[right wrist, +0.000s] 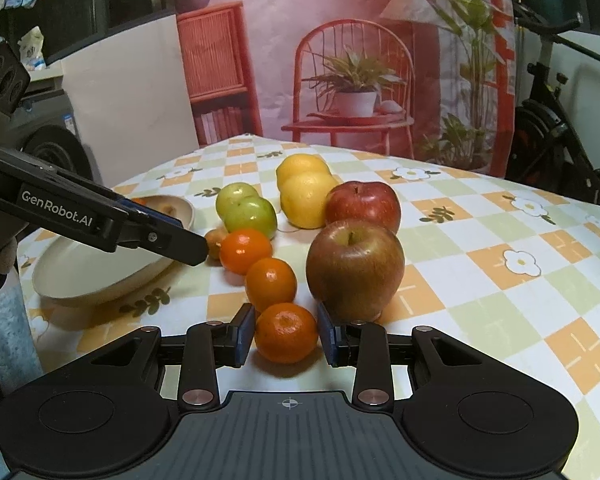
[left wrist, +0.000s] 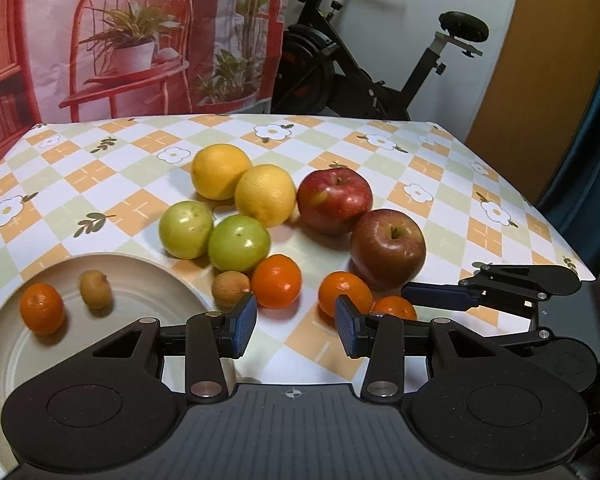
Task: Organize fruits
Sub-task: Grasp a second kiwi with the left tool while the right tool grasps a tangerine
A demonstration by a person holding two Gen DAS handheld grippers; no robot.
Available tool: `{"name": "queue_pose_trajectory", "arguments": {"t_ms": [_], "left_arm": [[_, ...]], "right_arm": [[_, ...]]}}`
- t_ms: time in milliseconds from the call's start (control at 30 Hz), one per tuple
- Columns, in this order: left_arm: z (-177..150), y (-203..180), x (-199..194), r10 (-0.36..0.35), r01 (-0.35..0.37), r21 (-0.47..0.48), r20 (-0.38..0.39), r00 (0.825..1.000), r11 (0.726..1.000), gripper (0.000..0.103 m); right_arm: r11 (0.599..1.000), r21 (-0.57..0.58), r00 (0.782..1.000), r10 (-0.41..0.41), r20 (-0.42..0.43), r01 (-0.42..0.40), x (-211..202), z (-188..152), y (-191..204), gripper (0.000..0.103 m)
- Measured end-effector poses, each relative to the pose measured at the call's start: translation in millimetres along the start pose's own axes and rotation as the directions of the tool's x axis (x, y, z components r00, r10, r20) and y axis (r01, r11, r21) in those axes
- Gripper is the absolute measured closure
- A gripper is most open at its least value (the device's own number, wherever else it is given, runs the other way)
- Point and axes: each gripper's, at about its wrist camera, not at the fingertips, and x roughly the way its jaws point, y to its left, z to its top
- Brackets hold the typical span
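We are working over the table (right wrist: 500,248) in its checked floral cloth; the dark red apple (right wrist: 355,268) is crowding the right hand-held gripper (right wrist: 286,332), whose jaws are bracketing wide, not yet gripping, the small orange mandarin (right wrist: 286,332) near the front edge. Closing could nudge the apple or squirt the mandarin off. The left hand-held gripper (left wrist: 296,320) is hanging wide and empty.

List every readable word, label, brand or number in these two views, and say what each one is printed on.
"GenRobot.AI": white lettering on the black side of the left hand-held gripper, seen in the right wrist view.
The book spines on the printed backdrop are too blurred to read.
No other text is legible; the fruits carry no visible stickers.
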Motion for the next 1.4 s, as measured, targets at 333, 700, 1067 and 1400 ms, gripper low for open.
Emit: {"name": "queue_pose_trajectory", "arguments": {"t_ms": [333,700,1067,1400], "left_arm": [[-2.2,-3.1,5.4,-0.009,0.009,0.008,-0.017,1.000,1.000,0.058],[0.2,-5.2,12.2,-0.029,0.029,0.007,-0.023,0.999,1.000,0.058],[3.2,-2.4,16.1,-0.036,0.036,-0.015,-0.022,0.999,0.999,0.058],[11.9,17.4,10.2,0.099,-0.099,-0.016,0.017,0.995,0.995,0.060]], "right_arm": [[1.000,0.011,1.000,0.015,-0.023,-0.015,1.7,0.2,-0.9,0.068],[0.999,0.016,0.999,0.043,-0.031,-0.043,0.8,-0.6,-3.5,0.071],[0.999,0.031,0.999,0.024,-0.021,-0.023,-5.2,-2.9,-9.9,0.071],[0.999,0.048,1.000,0.026,-0.009,-0.026,-7.3,-2.7,-14.2,0.071]]}}
